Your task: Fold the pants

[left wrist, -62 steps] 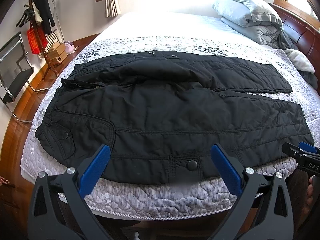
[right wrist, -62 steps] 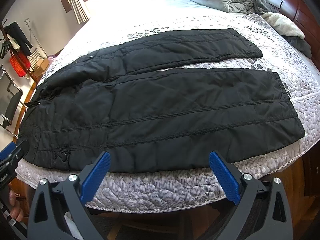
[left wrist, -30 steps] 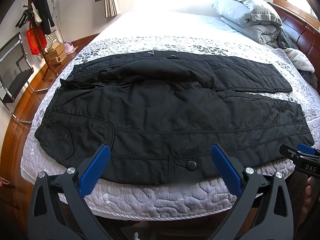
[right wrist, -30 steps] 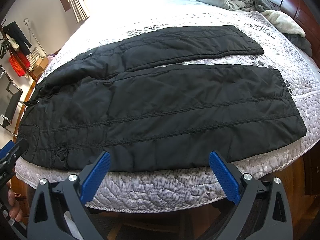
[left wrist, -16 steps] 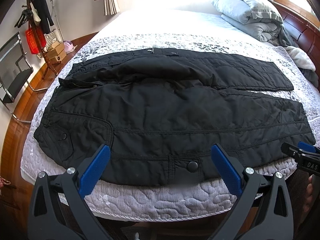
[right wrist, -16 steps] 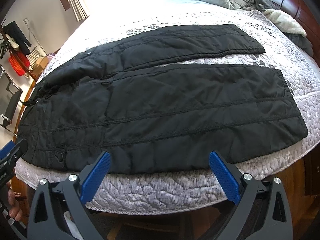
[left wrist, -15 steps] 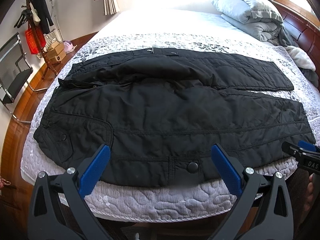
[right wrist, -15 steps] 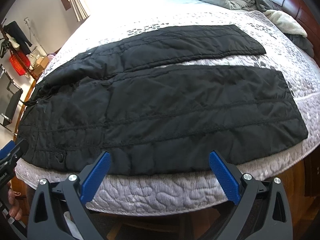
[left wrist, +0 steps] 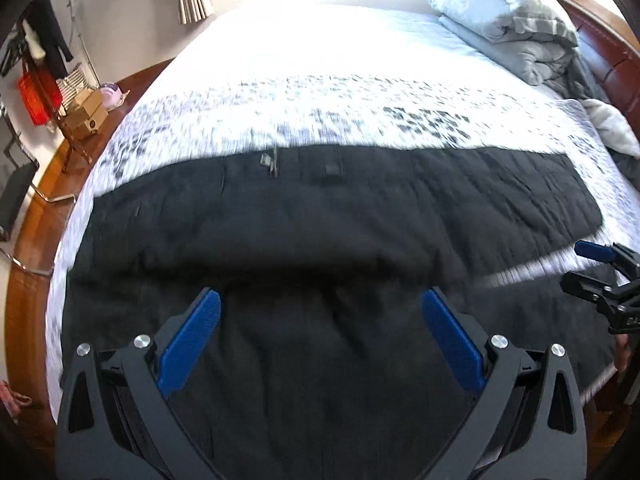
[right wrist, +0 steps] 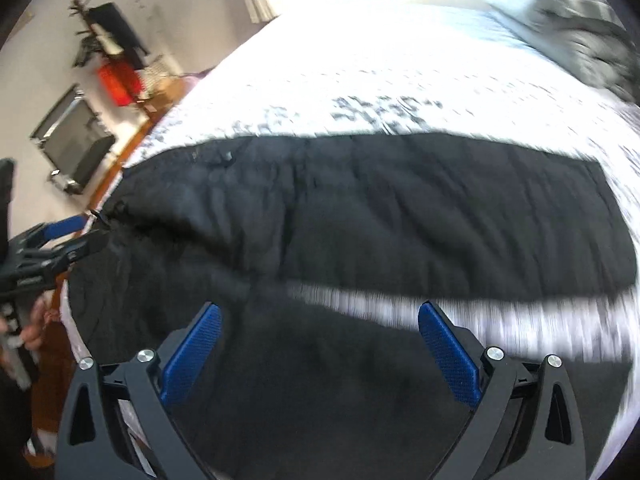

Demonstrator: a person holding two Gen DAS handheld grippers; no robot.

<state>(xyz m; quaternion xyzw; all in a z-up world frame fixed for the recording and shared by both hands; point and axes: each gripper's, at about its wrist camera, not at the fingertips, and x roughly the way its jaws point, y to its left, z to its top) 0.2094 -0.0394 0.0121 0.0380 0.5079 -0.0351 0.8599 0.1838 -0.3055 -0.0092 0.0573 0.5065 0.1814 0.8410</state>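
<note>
Black quilted pants [left wrist: 320, 220] lie spread flat across the white patterned bed, waist to the left, legs to the right; they also show in the right wrist view [right wrist: 400, 216]. My left gripper [left wrist: 320, 328] is open and empty, over the near leg close to the crotch. My right gripper [right wrist: 320, 340] is open and empty, over the near leg by the gap between the two legs. Each gripper shows at the edge of the other's view: the right one [left wrist: 600, 276], the left one [right wrist: 60, 240]. Both views are motion-blurred.
Folded grey bedding [left wrist: 508, 24] is piled at the head of the bed on the right, against a dark wooden headboard [left wrist: 616, 56]. A coat rack with red bags [left wrist: 36, 76], boxes [left wrist: 84, 120] and a metal chair [right wrist: 72, 148] stand on the wooden floor to the left.
Both grippers have moved quickly forward from the bed's near edge to over the pants. The pants now fill the views and the near edge of the bed is out of sight. Jaws stay open.
</note>
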